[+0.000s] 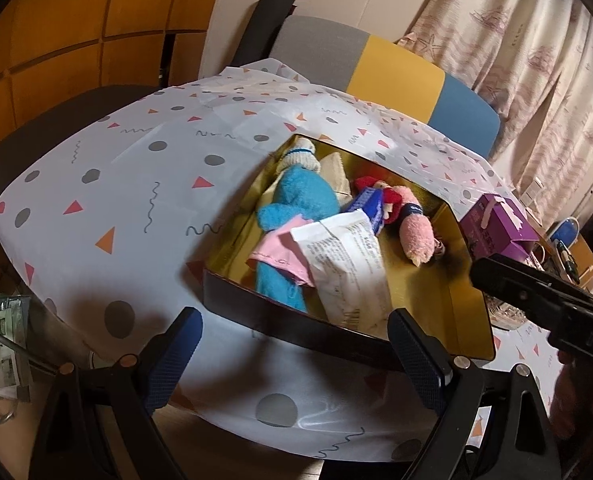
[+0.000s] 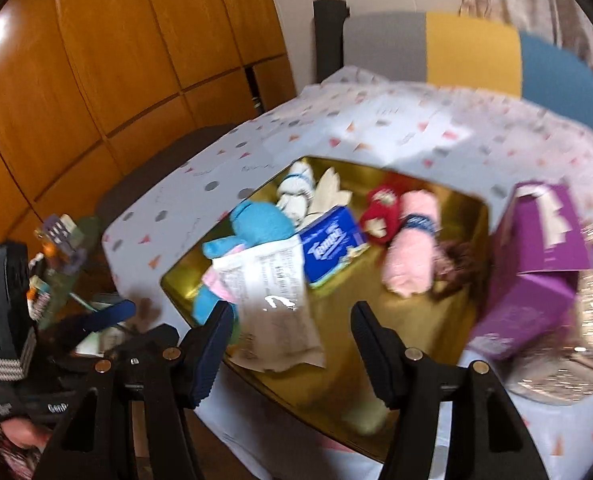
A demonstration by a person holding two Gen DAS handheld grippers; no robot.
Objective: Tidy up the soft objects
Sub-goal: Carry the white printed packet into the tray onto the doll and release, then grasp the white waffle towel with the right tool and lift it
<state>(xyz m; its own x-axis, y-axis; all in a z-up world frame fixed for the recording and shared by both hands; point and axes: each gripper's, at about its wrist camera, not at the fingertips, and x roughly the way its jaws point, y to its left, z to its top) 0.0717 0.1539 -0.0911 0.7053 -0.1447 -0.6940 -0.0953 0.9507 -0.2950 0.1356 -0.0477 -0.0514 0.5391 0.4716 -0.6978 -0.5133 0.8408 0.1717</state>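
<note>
A box (image 1: 232, 292) sits on the desk (image 1: 108, 184). In it, a plush toy (image 1: 296, 200) lies left, a rolled towel (image 1: 416, 236) right, and a packet (image 1: 348, 264) between them. A carton (image 1: 496, 224) stands just right of the box.

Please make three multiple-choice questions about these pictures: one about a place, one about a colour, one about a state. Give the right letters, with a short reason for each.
1. Where does the purple box stand?
A. inside the gold tray
B. on the tablecloth, outside the gold tray's right wall
C. on the chair

2. What colour is the large plush toy near the tray's left wall?
A. blue
B. green
C. black

3. How is the left tool?
A. shut on the toy
B. open and empty
C. shut on a packet

Answers:
1 B: the purple box sits beyond the gold tray wall.
2 A: its fur is blue.
3 B: its fingers stand apart with nothing between them.
</note>
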